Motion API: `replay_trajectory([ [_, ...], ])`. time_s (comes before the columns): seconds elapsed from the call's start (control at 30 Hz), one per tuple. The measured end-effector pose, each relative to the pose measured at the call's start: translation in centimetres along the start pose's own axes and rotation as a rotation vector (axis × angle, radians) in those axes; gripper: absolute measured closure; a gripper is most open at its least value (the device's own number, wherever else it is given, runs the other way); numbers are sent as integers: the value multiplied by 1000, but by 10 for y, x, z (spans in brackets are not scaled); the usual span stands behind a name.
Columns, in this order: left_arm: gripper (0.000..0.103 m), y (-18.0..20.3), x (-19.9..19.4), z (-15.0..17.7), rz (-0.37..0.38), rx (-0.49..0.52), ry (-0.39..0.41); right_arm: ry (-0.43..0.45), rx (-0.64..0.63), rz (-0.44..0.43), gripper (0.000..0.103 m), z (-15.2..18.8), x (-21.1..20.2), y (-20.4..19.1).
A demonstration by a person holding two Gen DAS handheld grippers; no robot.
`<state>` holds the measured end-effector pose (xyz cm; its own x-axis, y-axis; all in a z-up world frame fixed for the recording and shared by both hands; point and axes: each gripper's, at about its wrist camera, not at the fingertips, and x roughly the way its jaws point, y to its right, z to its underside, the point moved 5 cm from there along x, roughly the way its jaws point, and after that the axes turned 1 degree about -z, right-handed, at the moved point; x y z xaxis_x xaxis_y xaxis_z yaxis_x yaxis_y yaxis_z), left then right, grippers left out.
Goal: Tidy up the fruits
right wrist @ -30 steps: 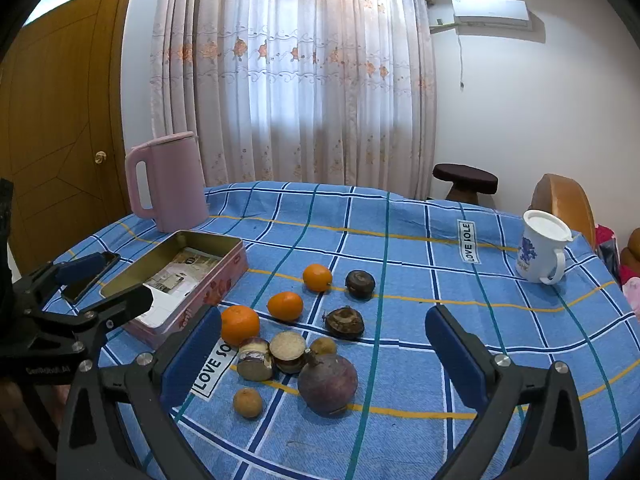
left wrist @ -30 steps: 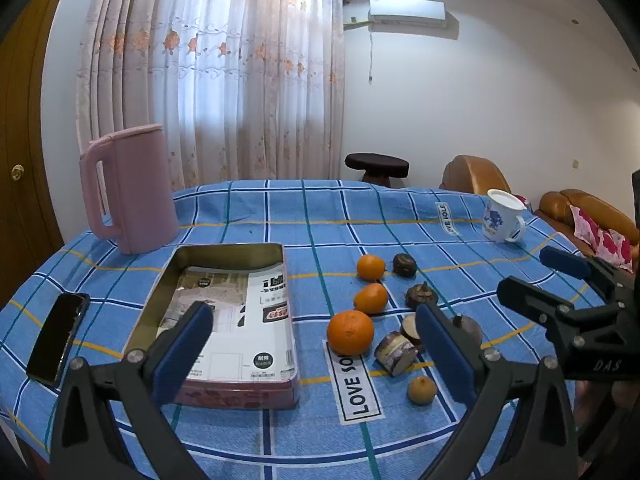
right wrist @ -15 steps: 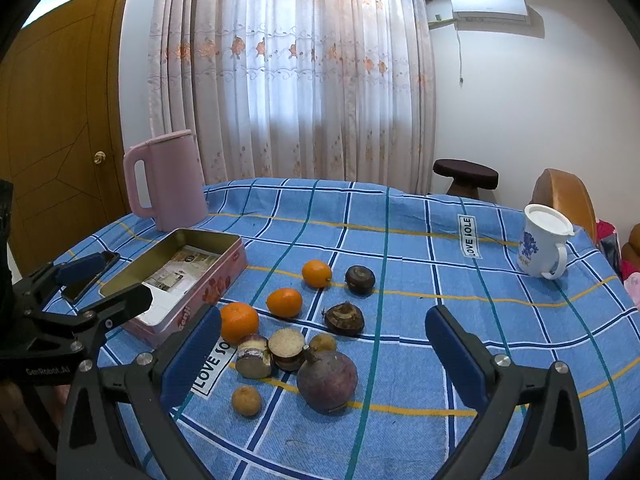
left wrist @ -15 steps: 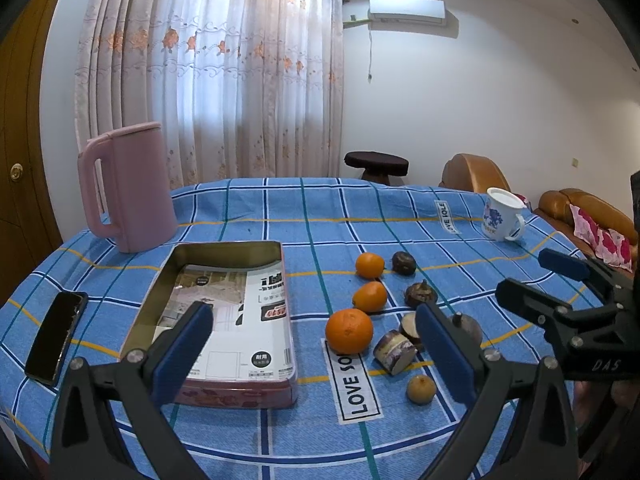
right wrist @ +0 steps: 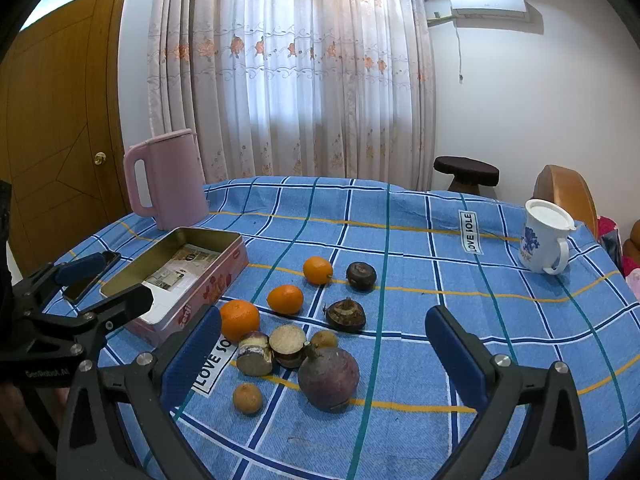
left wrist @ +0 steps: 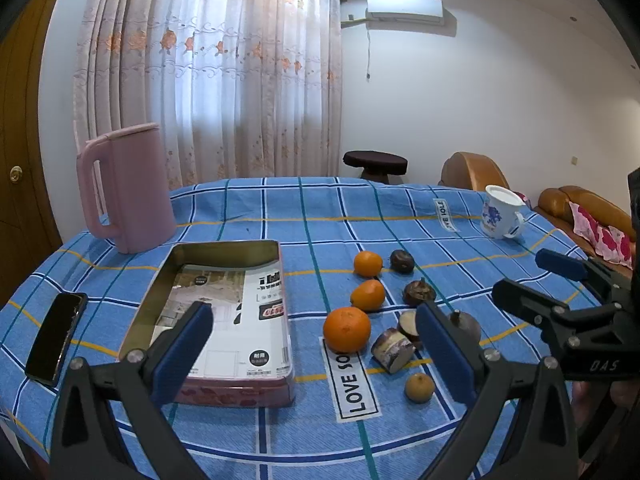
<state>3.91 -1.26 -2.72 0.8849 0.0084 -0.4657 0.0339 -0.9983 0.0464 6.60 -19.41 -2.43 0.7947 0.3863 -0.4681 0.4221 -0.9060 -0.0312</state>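
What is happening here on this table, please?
A person holds two grippers above a table with a blue checked cloth. Both the left gripper and the right gripper are open and hold nothing. Three oranges, among them the biggest one, a purple mangosteen and other small fruits lie loose on the cloth. The open tin box beside them holds only a printed paper; no fruit is inside.

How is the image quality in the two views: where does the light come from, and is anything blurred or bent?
Left wrist view: daylight glows through the curtain, washing out its middle; black corners and bowed table edge show fisheye distortion; fruit is sharp. Right wrist view: same backlit curtain; the door frame curves; the mangosteen casts only a soft shadow.
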Motion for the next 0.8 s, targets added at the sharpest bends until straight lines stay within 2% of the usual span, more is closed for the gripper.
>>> replay_trajectory([
  [0.57,0,7,2,5,4,3,-9,-3,5,2,1,3,1,1],
  [0.8,0,17,12,18,14,10,-39,-17,30,24,1,16,5,15],
])
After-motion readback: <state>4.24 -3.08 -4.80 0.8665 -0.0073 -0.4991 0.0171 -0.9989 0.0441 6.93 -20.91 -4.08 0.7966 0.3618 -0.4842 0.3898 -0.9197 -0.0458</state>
